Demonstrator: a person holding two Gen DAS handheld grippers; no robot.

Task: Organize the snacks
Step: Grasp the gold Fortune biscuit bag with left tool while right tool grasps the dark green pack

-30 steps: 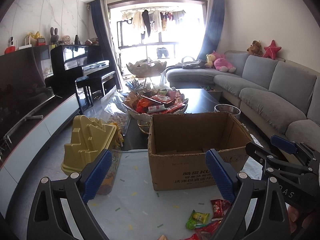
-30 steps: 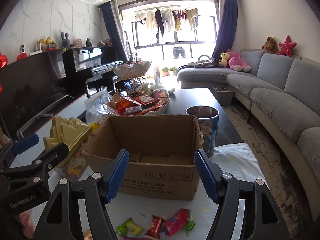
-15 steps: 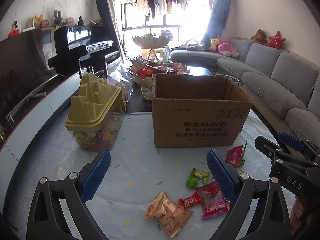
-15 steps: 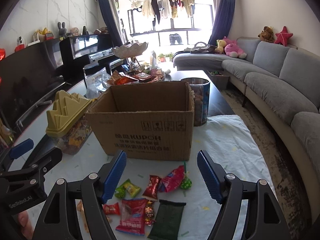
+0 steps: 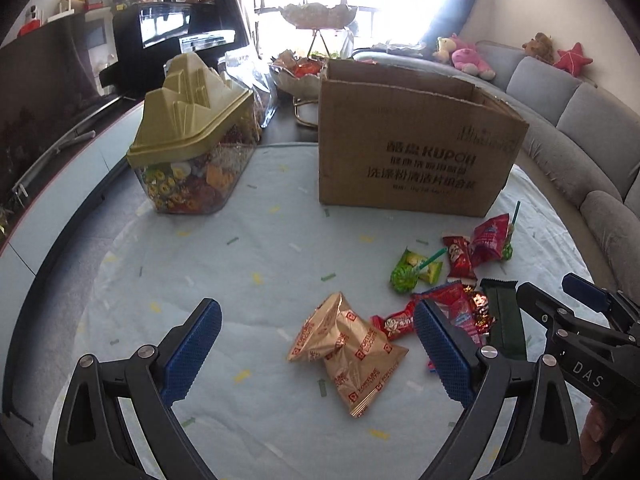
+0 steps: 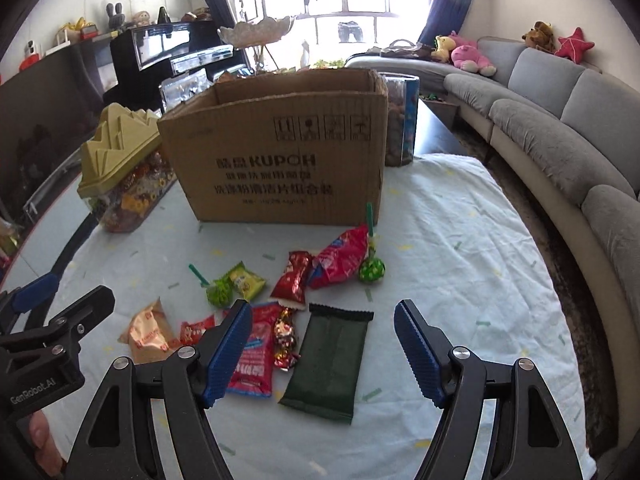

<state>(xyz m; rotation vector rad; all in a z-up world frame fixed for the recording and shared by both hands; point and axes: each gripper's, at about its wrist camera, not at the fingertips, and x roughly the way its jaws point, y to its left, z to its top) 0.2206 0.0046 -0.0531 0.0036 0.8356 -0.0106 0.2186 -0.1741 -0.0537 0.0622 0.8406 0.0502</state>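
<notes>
Right wrist view: we list the cardboard box (image 6: 276, 160), far, its contents unseen; the dark green packet (image 6: 330, 362), near, loose among red and green snack packets (image 6: 340, 258) on the cloth. Right gripper (image 6: 322, 346) and left gripper (image 5: 316, 344): released, empty. We judge sorting hardly begun.

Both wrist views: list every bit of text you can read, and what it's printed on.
"KUPOH": cardboard box; the Chinese lines around it are too blurred to read, and the four handling symbols carry no words.
"DAS": right gripper body.
"GenRobot.AI": left gripper body.
"FORTUNE BISCUITS": gold packet, small, likely.
Red wrappers: print unreadable.
</notes>
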